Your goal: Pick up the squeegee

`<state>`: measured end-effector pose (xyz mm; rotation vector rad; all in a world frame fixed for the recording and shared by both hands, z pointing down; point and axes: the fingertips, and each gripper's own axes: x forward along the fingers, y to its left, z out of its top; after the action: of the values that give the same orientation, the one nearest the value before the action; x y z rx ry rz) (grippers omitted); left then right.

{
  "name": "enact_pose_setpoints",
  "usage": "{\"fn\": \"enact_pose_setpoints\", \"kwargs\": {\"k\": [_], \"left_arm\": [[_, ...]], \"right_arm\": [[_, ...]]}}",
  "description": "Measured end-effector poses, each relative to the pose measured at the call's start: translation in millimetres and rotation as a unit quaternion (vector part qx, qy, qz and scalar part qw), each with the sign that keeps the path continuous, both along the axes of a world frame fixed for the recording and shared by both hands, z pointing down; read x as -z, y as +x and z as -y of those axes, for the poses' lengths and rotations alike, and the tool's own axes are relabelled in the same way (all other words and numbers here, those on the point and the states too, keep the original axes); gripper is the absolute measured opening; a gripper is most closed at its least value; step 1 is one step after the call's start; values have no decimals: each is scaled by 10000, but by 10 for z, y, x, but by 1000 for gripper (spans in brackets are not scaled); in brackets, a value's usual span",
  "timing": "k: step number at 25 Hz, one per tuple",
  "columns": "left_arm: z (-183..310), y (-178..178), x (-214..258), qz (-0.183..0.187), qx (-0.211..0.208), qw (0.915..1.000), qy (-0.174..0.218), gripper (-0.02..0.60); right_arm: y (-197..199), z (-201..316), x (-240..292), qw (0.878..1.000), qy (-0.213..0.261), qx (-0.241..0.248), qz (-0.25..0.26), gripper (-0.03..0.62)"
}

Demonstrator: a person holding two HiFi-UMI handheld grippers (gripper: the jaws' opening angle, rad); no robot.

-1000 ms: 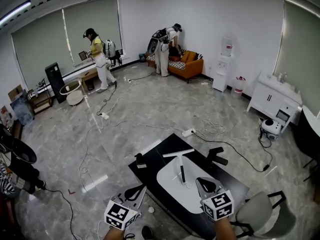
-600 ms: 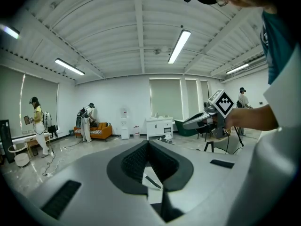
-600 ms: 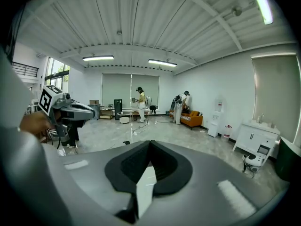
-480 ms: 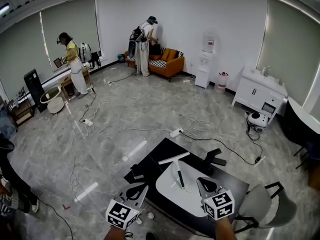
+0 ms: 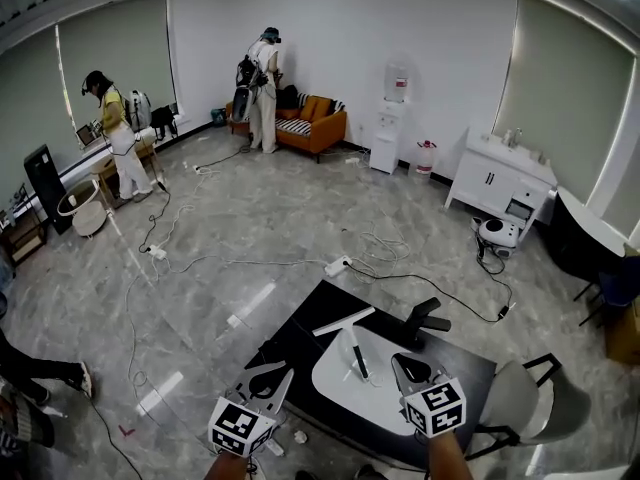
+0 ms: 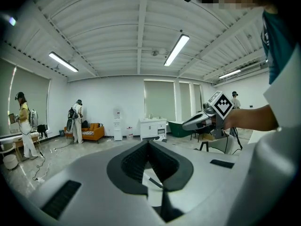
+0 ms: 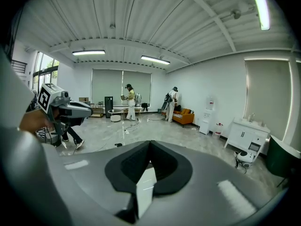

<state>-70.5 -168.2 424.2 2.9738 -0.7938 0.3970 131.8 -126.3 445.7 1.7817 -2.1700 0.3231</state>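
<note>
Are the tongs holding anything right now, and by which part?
Nothing is held: left tongs and right tongs are shut and empty; the squeegee lies untouched.

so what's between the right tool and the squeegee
Only a bare strip of the white oval panel separates the right tool from the squeegee, seen in the head view.

There is one squeegee [image 5: 357, 353], one white oval board [image 5: 345, 400], one black table [image 5: 300, 340] and one grey chair [image 5: 530, 405]. There are two grippers, the left gripper [image 5: 270, 378] and the right gripper [image 5: 405, 366]. Across the room stand two people, a person in yellow [image 5: 112, 133] and a person in white [image 5: 262, 88], alongside one orange sofa [image 5: 318, 128], one water dispenser [image 5: 390, 118] and one white cabinet [image 5: 495, 178].
</note>
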Motion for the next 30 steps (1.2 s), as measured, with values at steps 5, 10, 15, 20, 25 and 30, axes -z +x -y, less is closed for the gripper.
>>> {"fn": "enact_pose_setpoints", "kwargs": {"k": [5, 10, 15, 20, 25, 30], "left_arm": [[199, 122, -83, 18, -14, 10000, -45, 3], [430, 167, -113, 69, 186, 9998, -87, 3], [630, 226, -167, 152, 431, 9989, -128, 3], [789, 209, -368, 235, 690, 9969, -285, 3], [909, 172, -611, 357, 901, 9941, -488, 3], [1020, 203, -894, 471, 1041, 9912, -669, 3]], "right_arm": [[103, 197, -121, 9999, -53, 112, -18, 11], [202, 487, -300, 9991, -155, 391, -25, 12], [310, 771, -504, 9971, -315, 693, 36, 18], [369, 1128, -847, 9940, -519, 963, 53, 37], [406, 1448, -1193, 9908, -686, 1164, 103, 49], [527, 1710, -1666, 9869, -991, 1265, 156, 64]]}}
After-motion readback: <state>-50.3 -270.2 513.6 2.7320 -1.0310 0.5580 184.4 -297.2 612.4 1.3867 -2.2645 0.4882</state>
